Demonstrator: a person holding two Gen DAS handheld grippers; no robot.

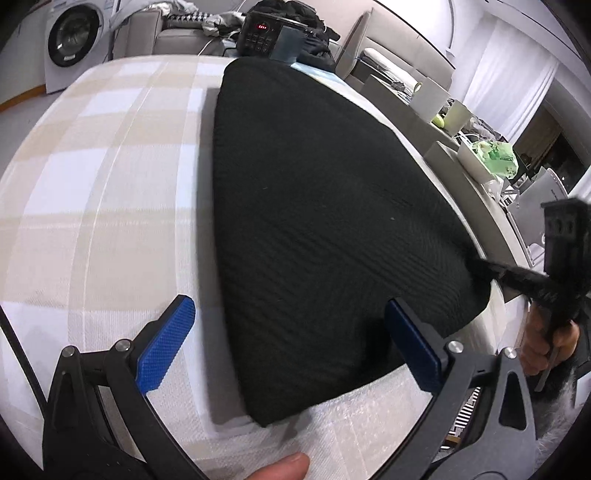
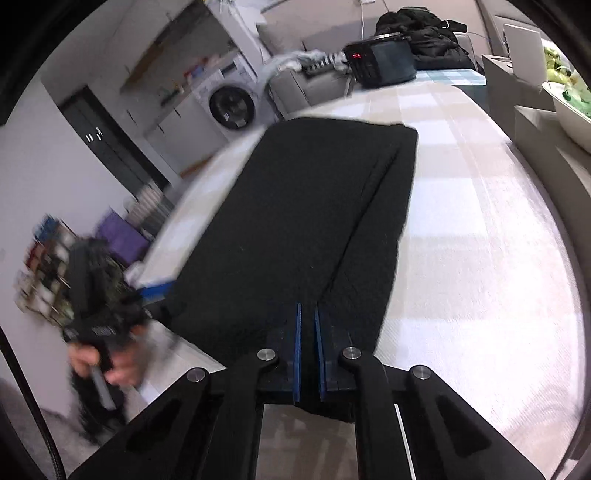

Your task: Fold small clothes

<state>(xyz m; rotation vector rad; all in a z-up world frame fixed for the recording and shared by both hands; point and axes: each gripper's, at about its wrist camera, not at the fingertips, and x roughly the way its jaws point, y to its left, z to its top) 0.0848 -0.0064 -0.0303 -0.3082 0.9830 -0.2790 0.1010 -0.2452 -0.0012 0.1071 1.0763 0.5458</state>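
In the left wrist view, the left tool [image 1: 291, 339] stands wide open over the desk [image 1: 110, 177], which is covered in a beige and white checked cloth. Its left blue pad [image 1: 166, 343] hangs over bare cloth, just clear of the near left edge of the black garment [image 1: 325, 221]. The right pad [image 1: 413, 343] sits over the garment's near right part. Nothing is gripped between them. The garment lies flat and folded, running from the near edge of the desk toward the far end, where a black appliance [image 1: 260, 35] with red digits stands. At the right edge of this view the right tool [image 1: 569, 251] appears, held by a hand [image 1: 546, 343], with a pulled-up corner of the black fabric stretching toward it.

In the right wrist view, the left tool [image 2: 99, 295] shows blurred at the left, off the desk's [image 2: 480, 221] edge, in a hand [image 2: 107, 363]. The black garment [image 2: 314, 221] fills the middle, stretching away from the camera. The right tool [image 2: 307, 314] has its jaws drawn almost together at the garment's near end, the blue pads [image 2: 297, 350] pinching a raised ridge of the black fabric.
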